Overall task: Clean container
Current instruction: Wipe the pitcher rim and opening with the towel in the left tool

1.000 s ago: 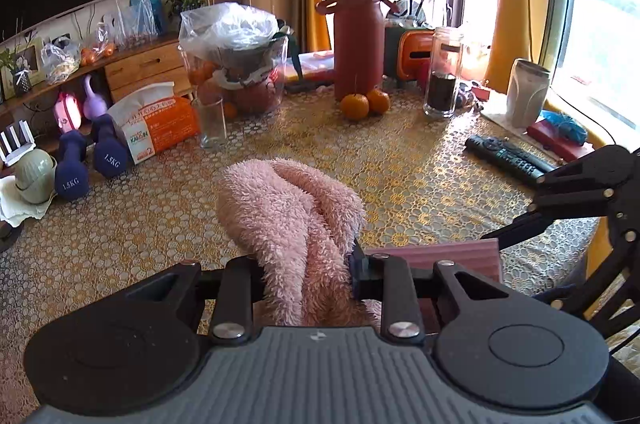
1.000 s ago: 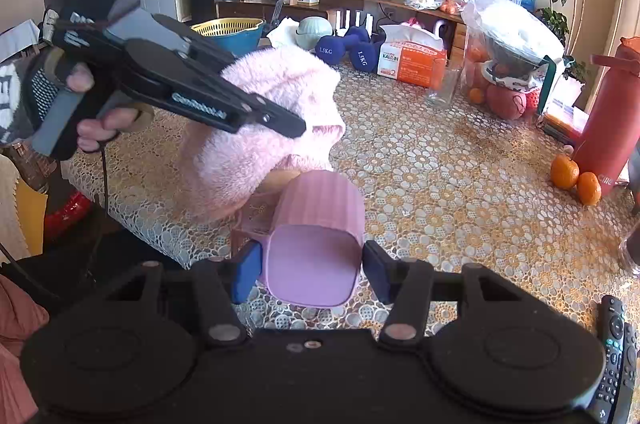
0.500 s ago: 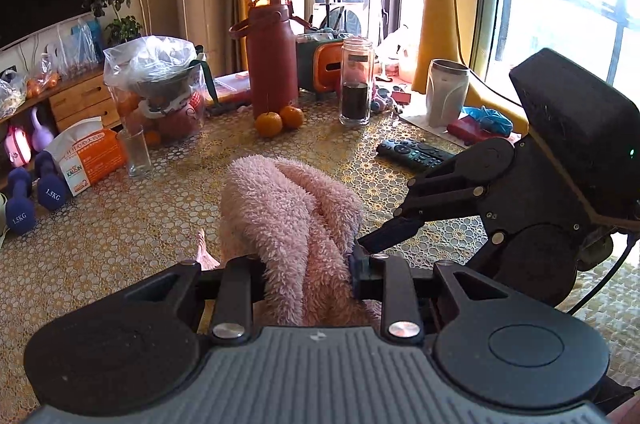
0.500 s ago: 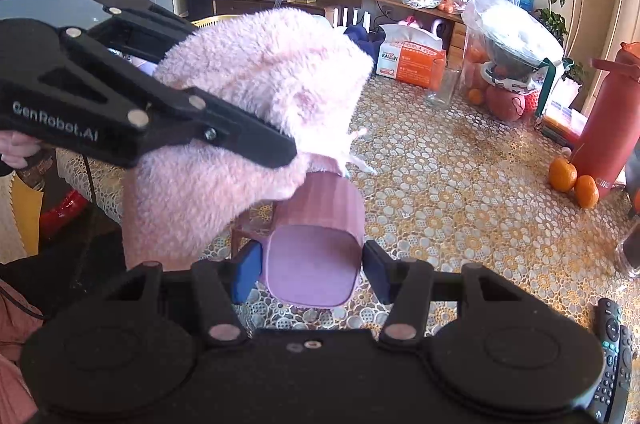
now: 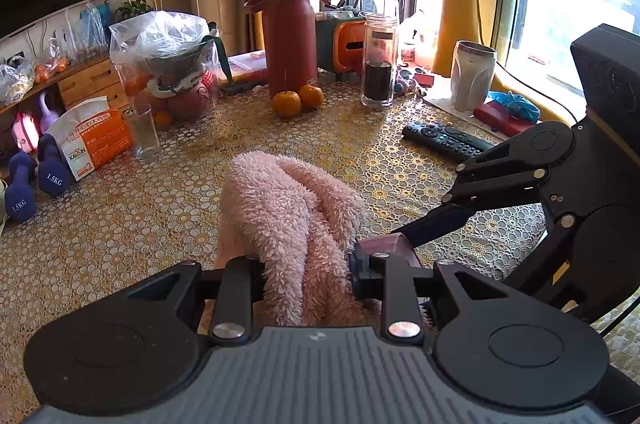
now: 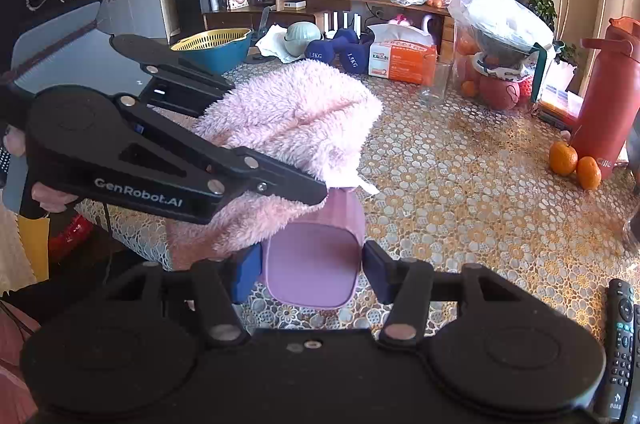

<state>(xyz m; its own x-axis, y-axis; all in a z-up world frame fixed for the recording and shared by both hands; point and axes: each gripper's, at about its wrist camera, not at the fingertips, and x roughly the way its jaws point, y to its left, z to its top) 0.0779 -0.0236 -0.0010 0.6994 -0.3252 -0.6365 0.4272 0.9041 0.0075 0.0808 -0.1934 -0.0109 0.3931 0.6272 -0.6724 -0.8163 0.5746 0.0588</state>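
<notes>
Across a wide table [image 6: 460, 184] covered with a gold lace-patterned cloth, household things crowd the far edge while two handheld grippers work near the front edge. From the right wrist view, the largest thing on the table is a clear plastic bag of fruit and a bowl [image 6: 500, 36], with a tall red flask [image 6: 604, 96] to its right and two oranges [image 6: 574, 160] at the flask's foot. An orange tissue box [image 6: 404, 58] and blue dumbbells [image 6: 340, 50] sit further left, with a drinking glass [image 6: 436, 80] in front of the box. A black remote control [image 6: 620, 344] lies at the lower right.

Near the front edge, the left gripper [image 6: 280, 180] comes in from the left, its fingers clamped tight on a fluffy pink cloth [image 6: 296, 120]. The cloth bulges up above the fingers and hangs down over the top and left side of a small pink container [image 6: 316, 264]. The container lies on its side on the table, its rounded square end facing the camera. The right gripper [image 6: 312, 270] has a blue pad on each side of the container; the pads press its sides and hold it.
</notes>
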